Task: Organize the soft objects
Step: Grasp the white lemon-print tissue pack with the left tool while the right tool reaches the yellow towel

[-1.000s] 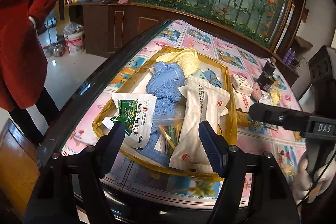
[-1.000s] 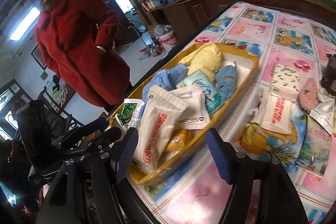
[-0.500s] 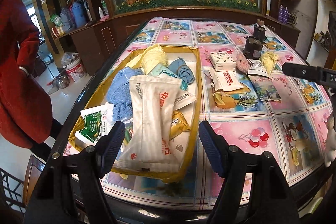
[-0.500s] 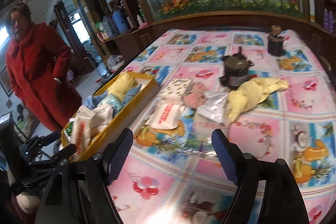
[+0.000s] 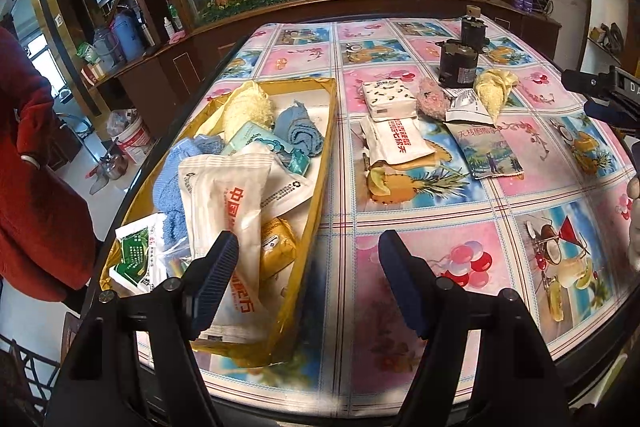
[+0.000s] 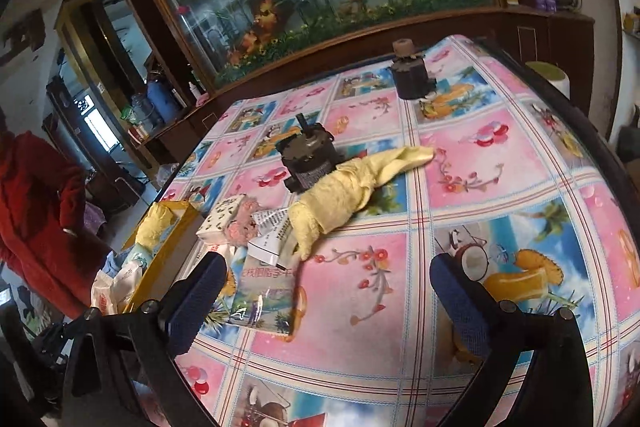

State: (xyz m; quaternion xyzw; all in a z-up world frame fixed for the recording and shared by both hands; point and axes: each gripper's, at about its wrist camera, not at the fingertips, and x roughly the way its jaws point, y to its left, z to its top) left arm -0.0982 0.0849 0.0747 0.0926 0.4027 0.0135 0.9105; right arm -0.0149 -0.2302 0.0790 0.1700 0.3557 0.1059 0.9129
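Both grippers are hovering with jaws spread, empty: the left gripper (image 5: 308, 281) at the near end of the yellow tray (image 5: 325, 131), the right gripper (image 6: 328, 301) right of it. A yellow cloth (image 6: 352, 187) is lying on the table (image 6: 500, 155) right of the tray, touching a black canister (image 6: 310, 163).

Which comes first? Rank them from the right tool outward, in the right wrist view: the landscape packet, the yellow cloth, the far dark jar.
1. Landscape packet: nearest the right tool, by its left finger.
2. Yellow cloth: mid-table, straight ahead.
3. Far dark jar: farthest, near the table's back edge.
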